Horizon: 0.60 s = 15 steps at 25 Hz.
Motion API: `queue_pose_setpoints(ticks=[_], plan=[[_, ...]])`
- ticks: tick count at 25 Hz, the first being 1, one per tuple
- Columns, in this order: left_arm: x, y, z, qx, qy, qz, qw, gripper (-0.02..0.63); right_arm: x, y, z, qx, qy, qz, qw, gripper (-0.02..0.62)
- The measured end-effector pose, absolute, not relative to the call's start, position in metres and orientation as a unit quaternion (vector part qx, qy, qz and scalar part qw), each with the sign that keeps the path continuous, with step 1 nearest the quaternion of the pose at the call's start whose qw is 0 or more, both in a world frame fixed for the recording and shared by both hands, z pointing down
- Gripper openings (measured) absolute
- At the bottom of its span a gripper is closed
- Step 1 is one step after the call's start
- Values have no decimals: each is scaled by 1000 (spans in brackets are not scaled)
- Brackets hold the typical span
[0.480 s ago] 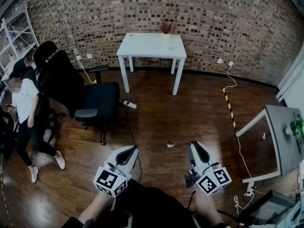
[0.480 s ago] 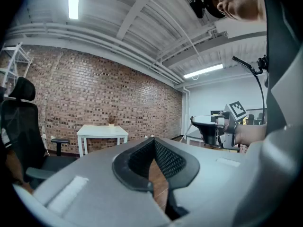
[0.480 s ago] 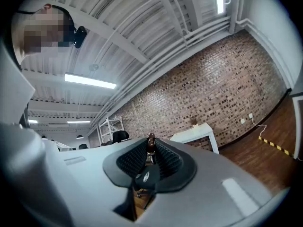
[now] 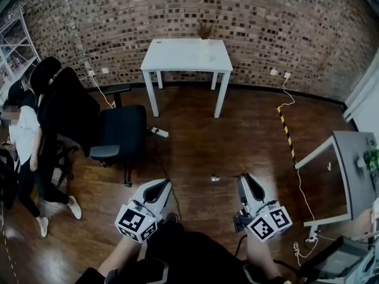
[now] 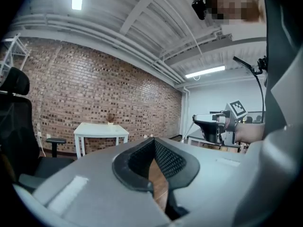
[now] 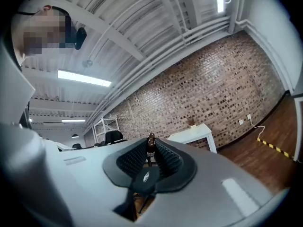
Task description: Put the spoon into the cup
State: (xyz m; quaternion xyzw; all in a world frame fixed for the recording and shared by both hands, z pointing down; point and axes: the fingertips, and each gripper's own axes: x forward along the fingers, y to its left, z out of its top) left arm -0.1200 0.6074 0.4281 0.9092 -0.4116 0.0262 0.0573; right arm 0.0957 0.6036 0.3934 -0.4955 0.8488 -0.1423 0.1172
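The right gripper (image 4: 247, 181), held level above the dark wooden floor (image 4: 195, 147), clamps its black ribbed jaws on a slender dark spoon (image 6: 150, 140). The spoon's brown end pokes out past the jaw tips. The left gripper (image 4: 161, 188), also level, has its jaws together at the tips with nothing between them. Ahead, a white square table (image 4: 186, 55) stands against the red-brown brick wall (image 4: 266, 22). A black office chair (image 4: 112, 126) and a person in a white top (image 4: 26, 135) are at the left.

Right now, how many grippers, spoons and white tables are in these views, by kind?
Grippers: 2, left gripper and right gripper
Spoon: 1, in the right gripper
White table: 1
Total: 4
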Motion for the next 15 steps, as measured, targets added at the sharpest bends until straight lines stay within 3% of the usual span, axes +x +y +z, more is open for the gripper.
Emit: queue_pose_setpoints(ticks=[15], plan=[[-190, 503, 423, 927, -371, 16, 62, -6, 27, 514, 384, -534, 825, -140, 120, 54]])
